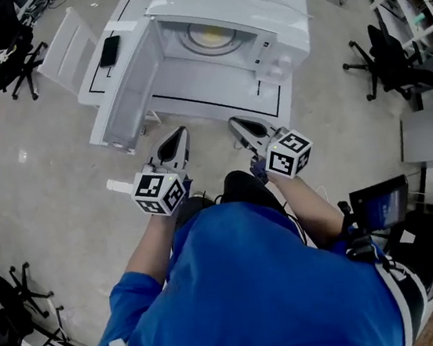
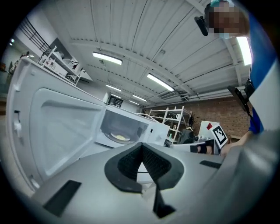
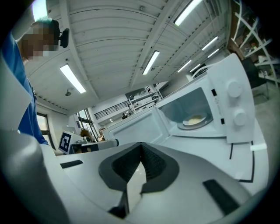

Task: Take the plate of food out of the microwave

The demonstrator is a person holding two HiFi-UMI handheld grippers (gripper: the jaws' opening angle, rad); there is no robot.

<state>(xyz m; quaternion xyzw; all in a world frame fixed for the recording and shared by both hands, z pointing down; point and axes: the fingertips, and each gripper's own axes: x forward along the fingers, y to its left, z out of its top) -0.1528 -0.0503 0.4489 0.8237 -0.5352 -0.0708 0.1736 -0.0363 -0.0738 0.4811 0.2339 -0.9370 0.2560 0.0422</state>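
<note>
A white microwave (image 1: 258, 4) stands on a white table (image 1: 192, 104) with its door (image 1: 130, 85) swung open to the left. Inside, on the turntable, lies a plate of yellow food (image 1: 213, 36), also seen as the plate (image 2: 119, 137) in the left gripper view and the plate (image 3: 194, 120) in the right gripper view. My left gripper (image 1: 177, 136) and right gripper (image 1: 238, 124) hover side by side before the table's near edge, well short of the oven. Both are shut and hold nothing: left gripper (image 2: 141, 146), right gripper (image 3: 141, 144).
A black phone (image 1: 109, 51) lies on the table left of the open door. Black office chairs (image 1: 16, 64) stand at the far left, and another chair (image 1: 392, 66) at the right. A dark screen (image 1: 379, 204) sits low at the right. Shelving lines the room's edges.
</note>
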